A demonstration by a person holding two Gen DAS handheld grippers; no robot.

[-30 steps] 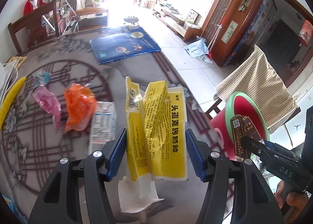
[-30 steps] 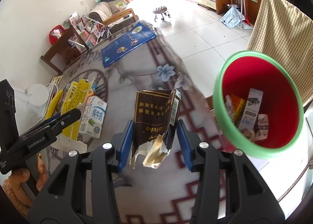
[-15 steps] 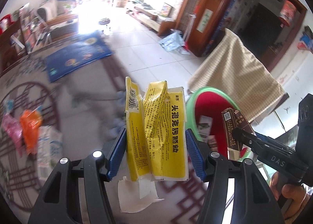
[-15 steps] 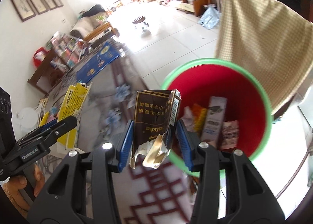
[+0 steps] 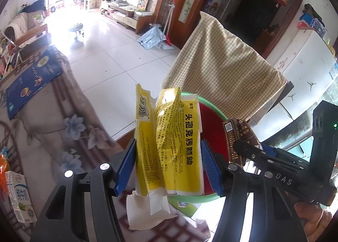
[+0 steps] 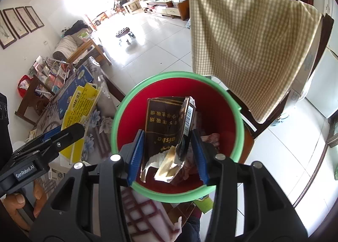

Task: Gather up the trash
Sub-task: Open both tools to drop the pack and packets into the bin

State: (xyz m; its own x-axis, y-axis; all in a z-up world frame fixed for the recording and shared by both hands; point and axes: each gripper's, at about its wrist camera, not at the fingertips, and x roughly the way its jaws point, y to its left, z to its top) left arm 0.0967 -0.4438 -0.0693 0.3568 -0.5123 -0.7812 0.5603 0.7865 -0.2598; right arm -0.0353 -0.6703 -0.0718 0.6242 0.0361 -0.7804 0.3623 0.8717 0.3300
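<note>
My left gripper (image 5: 168,165) is shut on a torn yellow medicine box (image 5: 169,142) with white flaps hanging below. It hangs over the near rim of a red bin with a green rim (image 5: 209,110). My right gripper (image 6: 166,151) is shut on a crumpled dark brown cigarette pack (image 6: 166,123), held directly above the open red bin (image 6: 126,119). Several wrappers lie in the bin, mostly hidden by the pack. The yellow box (image 6: 82,102) and the left gripper show at the left of the right wrist view; the brown pack (image 5: 238,138) shows at the right of the left wrist view.
A chair draped in checked cloth (image 6: 249,36) stands just behind the bin. The patterned tablecloth (image 5: 69,127) carries a milk carton (image 5: 20,195), an orange wrapper (image 5: 3,165) and a blue booklet (image 5: 31,79). Tiled floor (image 5: 109,55) lies beyond the table edge.
Both grippers have swung from over the table to the bin with their loads still held. The brown pack now hangs over the bin's opening, and the yellow box is at its rim.
</note>
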